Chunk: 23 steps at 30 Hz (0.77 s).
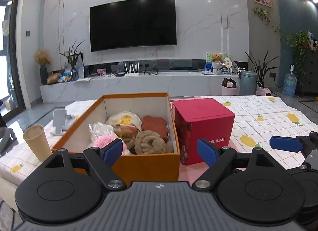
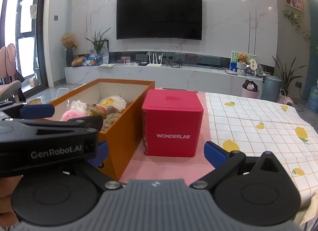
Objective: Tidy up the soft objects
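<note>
Orange cardboard box (image 1: pixel 147 163) on the near left already holds the soft pieces, the tan knitted coil (image 1: pixel 150 144) nearest; it looks light and squashy, best pinched across its bulk. Left gripper (image 1: pixel 159 151) and right gripper (image 2: pixel 157 154) hover spread, empty.

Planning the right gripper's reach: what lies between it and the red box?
Only bare pink mat lies between the open right gripper and the red box, seen in the right wrist view.

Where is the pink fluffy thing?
The pink fluffy toy lies inside the orange box, at its near left corner, beside the tan knitted coil. In the left wrist view it sits just beyond the left tongs.
</note>
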Motion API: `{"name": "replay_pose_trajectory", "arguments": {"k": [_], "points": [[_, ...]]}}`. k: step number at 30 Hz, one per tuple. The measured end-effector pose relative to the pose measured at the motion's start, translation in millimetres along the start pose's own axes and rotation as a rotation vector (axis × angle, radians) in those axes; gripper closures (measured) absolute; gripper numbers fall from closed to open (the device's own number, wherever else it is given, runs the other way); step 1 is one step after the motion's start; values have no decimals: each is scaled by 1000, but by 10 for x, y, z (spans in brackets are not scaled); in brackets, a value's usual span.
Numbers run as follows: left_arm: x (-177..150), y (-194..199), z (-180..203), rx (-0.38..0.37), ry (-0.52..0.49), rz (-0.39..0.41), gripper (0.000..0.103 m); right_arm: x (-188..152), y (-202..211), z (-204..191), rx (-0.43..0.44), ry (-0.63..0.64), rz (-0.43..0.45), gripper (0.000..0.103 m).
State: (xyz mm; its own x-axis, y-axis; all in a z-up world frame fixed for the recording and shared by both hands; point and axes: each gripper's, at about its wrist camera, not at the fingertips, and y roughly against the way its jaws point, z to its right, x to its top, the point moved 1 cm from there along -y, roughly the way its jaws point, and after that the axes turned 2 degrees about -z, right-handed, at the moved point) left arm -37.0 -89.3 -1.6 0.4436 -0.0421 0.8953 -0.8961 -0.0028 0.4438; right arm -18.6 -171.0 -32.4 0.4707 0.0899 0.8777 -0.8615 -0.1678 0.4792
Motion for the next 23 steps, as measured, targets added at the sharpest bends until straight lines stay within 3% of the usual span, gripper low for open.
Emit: {"name": "replay_pose_trajectory", "arguments": {"k": [23], "points": [[-38,-24,43,13,-4,-26,4,-86,-33,-7,-13,-3,-28,3]]}}
